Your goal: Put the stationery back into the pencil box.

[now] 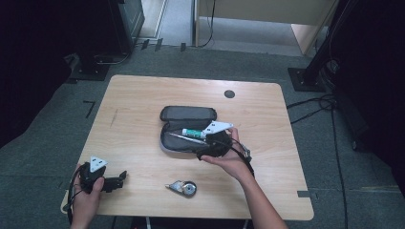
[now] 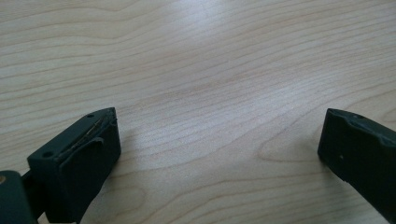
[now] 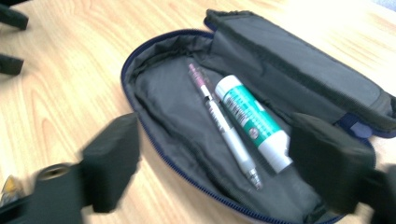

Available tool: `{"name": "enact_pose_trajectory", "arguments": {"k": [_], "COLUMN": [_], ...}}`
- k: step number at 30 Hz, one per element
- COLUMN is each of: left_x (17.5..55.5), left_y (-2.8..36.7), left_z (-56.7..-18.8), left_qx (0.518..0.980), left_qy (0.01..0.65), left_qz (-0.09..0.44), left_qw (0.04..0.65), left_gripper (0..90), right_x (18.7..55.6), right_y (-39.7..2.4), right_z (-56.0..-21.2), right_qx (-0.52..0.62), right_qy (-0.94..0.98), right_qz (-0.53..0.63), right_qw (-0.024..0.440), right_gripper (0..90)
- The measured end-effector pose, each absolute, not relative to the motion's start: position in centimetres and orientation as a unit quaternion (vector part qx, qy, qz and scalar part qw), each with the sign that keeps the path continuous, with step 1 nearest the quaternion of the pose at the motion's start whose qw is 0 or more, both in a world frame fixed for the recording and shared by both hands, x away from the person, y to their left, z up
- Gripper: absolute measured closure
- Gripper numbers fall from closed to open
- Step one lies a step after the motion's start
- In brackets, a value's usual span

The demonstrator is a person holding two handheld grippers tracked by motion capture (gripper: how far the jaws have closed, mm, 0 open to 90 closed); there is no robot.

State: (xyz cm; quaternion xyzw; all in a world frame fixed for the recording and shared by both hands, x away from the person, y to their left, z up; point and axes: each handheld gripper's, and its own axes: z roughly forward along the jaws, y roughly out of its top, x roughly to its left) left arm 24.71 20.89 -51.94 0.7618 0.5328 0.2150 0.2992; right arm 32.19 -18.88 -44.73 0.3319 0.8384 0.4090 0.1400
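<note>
The case [image 1: 184,129] lay open near the middle of the table [image 1: 138,95], its lid [image 1: 187,113] folded back on the far side and its dark lining facing up. Inside it, a pen [image 3: 224,126] and a glue stick [image 3: 254,122] lay side by side, touching or very nearly so, the stick on the lid's side. In the right gripper view both pointed the same way, slanting across the pocket, and the case's blue zip edge [image 3: 187,175] ran around them.

The right gripper [image 1: 204,152] hung over the near right end of the case, held in the person's right hand [image 1: 229,160]. Its fingers [image 3: 114,158] stood spread wide with nothing between them; the pen and the glue stick showed beyond the gap, untouched. That picture was blurred, so whether the far finger brushed the case's rim could not be told.

The left gripper [image 1: 119,180] rested at the near left corner of the table, well apart from the case, in the left hand [image 1: 88,195]. Its fingers [image 2: 84,158] were also spread, with bare wood between them.

A tape dispenser [image 1: 184,187] lay on the table near the front edge, between the two hands and apart from the case. A small dark round cap [image 1: 229,94] sat in the tabletop near the far right.
</note>
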Motion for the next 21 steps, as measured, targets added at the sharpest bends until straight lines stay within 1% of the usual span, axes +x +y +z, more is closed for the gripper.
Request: {"name": "enact_pose_trajectory", "arguments": {"k": [1,2,10,21], "left_x": [24.7,24.7,24.7,24.7], "left_y": [20.9,20.9,20.9,20.9], "left_z": [-51.9,-51.9,-51.9,-51.9], "left_qx": [0.763,0.763,0.763,0.763], "left_qy": [0.532,0.532,0.532,0.532], "left_qz": [0.215,0.215,0.215,0.215], "left_qw": [0.298,0.298,0.298,0.298], "left_gripper": [0.0,0.0,0.0,0.0], "right_x": [31.9,31.7,29.6,26.8], "right_y": [-18.8,-18.7,-18.4,-18.3], "right_z": [-44.8,-44.8,-44.8,-45.9], "right_qx": [0.326,0.325,0.315,0.315], "right_qy": [0.841,0.842,0.844,0.844], "right_qz": [0.409,0.408,0.413,0.414], "right_qw": [0.140,0.138,0.133,0.130], "right_gripper": [0.9,0.0,0.0,0.0]}}
